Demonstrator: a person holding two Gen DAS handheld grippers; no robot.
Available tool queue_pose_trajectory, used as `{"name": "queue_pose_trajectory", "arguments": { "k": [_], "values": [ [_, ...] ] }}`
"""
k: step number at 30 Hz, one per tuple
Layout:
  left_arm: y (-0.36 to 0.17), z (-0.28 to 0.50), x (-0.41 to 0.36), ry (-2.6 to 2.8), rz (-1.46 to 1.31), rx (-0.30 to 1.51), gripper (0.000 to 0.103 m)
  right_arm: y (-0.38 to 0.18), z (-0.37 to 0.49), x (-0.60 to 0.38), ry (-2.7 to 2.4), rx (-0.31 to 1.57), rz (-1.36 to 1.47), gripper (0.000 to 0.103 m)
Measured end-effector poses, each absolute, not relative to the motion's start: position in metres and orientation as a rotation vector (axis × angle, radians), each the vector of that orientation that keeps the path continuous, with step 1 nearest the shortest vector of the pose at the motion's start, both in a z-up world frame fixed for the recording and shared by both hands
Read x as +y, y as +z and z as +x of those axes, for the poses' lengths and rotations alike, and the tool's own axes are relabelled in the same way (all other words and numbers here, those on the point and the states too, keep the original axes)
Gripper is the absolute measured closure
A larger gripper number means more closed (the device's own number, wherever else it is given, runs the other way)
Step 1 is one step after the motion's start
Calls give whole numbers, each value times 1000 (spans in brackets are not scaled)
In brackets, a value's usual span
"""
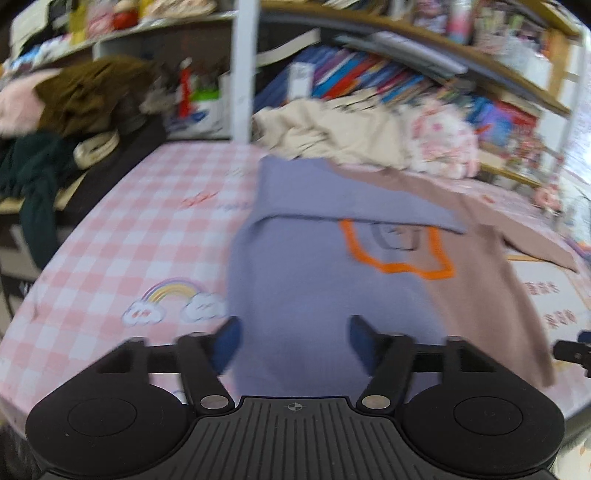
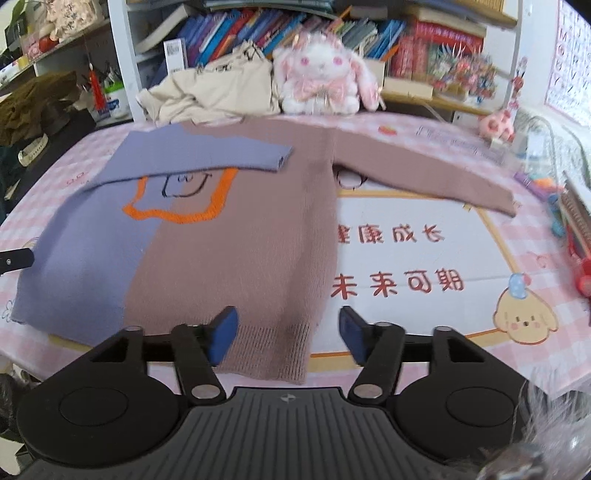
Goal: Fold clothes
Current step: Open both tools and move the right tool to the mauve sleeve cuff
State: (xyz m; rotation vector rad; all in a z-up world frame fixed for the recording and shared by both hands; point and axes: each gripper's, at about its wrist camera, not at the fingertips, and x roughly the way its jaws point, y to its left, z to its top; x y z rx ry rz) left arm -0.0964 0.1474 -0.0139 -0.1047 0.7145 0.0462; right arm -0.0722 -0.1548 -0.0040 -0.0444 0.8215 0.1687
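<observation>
A knitted sweater (image 2: 236, 236), half lavender and half dusty pink with an orange outline on the chest, lies flat on the pink checked tablecloth (image 2: 424, 258). Its lavender sleeve (image 2: 207, 158) is folded across the chest; the pink sleeve (image 2: 424, 166) stretches out to the right. In the left wrist view the lavender half of the sweater (image 1: 295, 288) fills the middle. My left gripper (image 1: 295, 339) hovers open over the lavender hem with nothing between its fingers. My right gripper (image 2: 288, 332) is open above the pink ribbed hem, also empty.
A cream garment (image 2: 218, 92) and a plush rabbit (image 2: 321, 77) sit at the table's far edge, before bookshelves (image 2: 295, 33). Dark clothes (image 1: 74, 110) pile at the left. Toys and a red object (image 2: 576, 240) crowd the right edge.
</observation>
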Motion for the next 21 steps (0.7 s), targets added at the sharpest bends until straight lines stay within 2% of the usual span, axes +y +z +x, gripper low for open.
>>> {"name": "queue_pose_trajectory", "arguments": {
  "k": [2, 3, 5, 21],
  "values": [
    [-10, -99, 137, 15, -77, 699, 6, 0, -77, -154, 153, 811, -55, 29],
    [-10, -100, 132, -7, -67, 697, 4, 2, -79, -153, 145, 806, -61, 28],
    [-11, -104, 123, -47, -46, 701, 4, 7, -85, -156, 115, 792, -52, 19],
    [-19, -103, 85, -175, 6, 715, 4, 6, -109, -180, 6, 806, -37, 16]
  ]
}}
